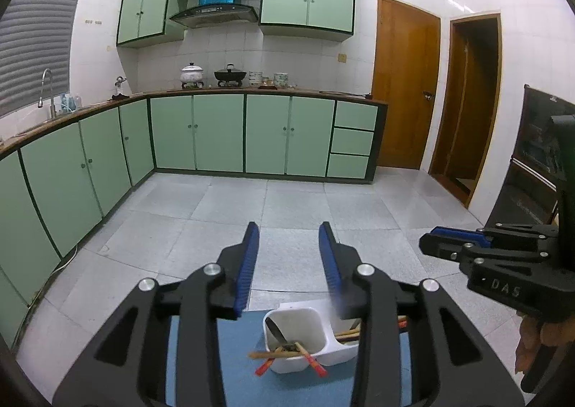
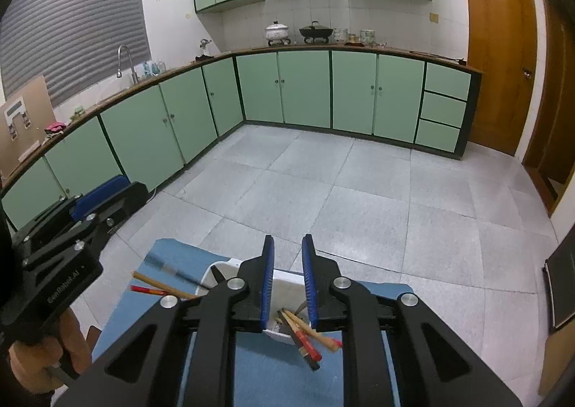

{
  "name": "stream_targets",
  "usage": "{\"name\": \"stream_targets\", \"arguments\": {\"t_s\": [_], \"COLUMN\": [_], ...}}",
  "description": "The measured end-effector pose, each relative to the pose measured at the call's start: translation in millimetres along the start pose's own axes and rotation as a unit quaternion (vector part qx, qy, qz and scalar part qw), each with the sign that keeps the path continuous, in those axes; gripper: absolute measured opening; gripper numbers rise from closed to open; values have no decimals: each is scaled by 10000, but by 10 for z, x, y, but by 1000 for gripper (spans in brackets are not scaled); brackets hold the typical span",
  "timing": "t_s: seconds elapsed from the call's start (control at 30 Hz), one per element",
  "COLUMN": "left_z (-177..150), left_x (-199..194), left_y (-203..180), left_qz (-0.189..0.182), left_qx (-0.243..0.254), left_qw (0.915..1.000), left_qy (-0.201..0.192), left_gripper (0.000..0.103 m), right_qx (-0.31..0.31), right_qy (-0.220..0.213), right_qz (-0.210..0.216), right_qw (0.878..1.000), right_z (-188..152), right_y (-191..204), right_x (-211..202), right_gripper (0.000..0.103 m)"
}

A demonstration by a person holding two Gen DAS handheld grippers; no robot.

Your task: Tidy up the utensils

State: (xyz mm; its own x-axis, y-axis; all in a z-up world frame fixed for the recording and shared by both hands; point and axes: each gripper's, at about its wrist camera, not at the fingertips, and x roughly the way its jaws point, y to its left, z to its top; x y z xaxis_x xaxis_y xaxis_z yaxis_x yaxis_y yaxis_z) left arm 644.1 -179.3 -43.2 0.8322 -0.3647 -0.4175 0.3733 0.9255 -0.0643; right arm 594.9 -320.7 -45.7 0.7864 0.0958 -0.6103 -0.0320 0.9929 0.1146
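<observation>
A white two-compartment utensil holder (image 1: 302, 353) stands on a blue mat (image 1: 237, 371), just below my left gripper (image 1: 289, 248), which is open and empty. Chopsticks (image 1: 287, 356) with red ends and a metal spoon (image 1: 275, 329) lie in its near compartment; more chopsticks (image 1: 350, 333) stick out of the other. In the right wrist view the holder (image 2: 284, 277) sits under my right gripper (image 2: 287, 256), open and empty. Chopsticks (image 2: 305, 335) lean out of it, and others (image 2: 158, 286) project to the left with a blurred utensil (image 2: 176, 266). The right gripper also shows in the left wrist view (image 1: 456, 241).
Green kitchen cabinets (image 1: 215, 133) line the far wall and the left wall, with pots (image 1: 230, 74) on the counter and a sink tap (image 1: 46, 90). Grey tiled floor (image 1: 287, 202) lies beyond the mat. Wooden doors (image 1: 406, 90) are at the right. A dark cabinet (image 1: 539, 162) stands at far right.
</observation>
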Motion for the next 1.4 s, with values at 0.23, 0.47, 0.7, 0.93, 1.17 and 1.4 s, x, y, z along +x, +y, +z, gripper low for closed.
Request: {"name": "stream_targets", "arguments": {"t_s": [0.23, 0.47, 0.7, 0.93, 1.17, 1.4], "left_z": [-138, -540, -1189, -1970, -2579, -2660], "left_x": [-490, -1427, -2680, -3788, -4739, -5663], "left_y": [66, 98, 16, -229, -464, -641], "left_qz": [221, 501, 704, 878, 1168, 1241], "left_qx": [-188, 66, -1, -139, -255, -273], "left_qw": [9996, 9987, 9975, 9959, 9916, 9918], "left_qy": [7, 3, -75, 179, 498, 98], "left_gripper": [63, 88, 98, 98, 98, 98], "right_qx": [237, 61, 33, 177, 393, 129], "right_qy": [-374, -1093, -1542, -1391, -1024, -1331], "right_qz": [-12, -433, -645, -599, -750, -722], "right_qw": [9990, 9930, 9859, 9883, 9911, 9884], "right_z": [-223, -939, -1922, -2953, -3629, -3910], "right_y": [57, 337, 655, 1048, 1407, 1692], "right_x": [-463, -1336, -2289, -3209, -3891, -4519], "right_gripper": [37, 83, 97, 97, 97, 97]}}
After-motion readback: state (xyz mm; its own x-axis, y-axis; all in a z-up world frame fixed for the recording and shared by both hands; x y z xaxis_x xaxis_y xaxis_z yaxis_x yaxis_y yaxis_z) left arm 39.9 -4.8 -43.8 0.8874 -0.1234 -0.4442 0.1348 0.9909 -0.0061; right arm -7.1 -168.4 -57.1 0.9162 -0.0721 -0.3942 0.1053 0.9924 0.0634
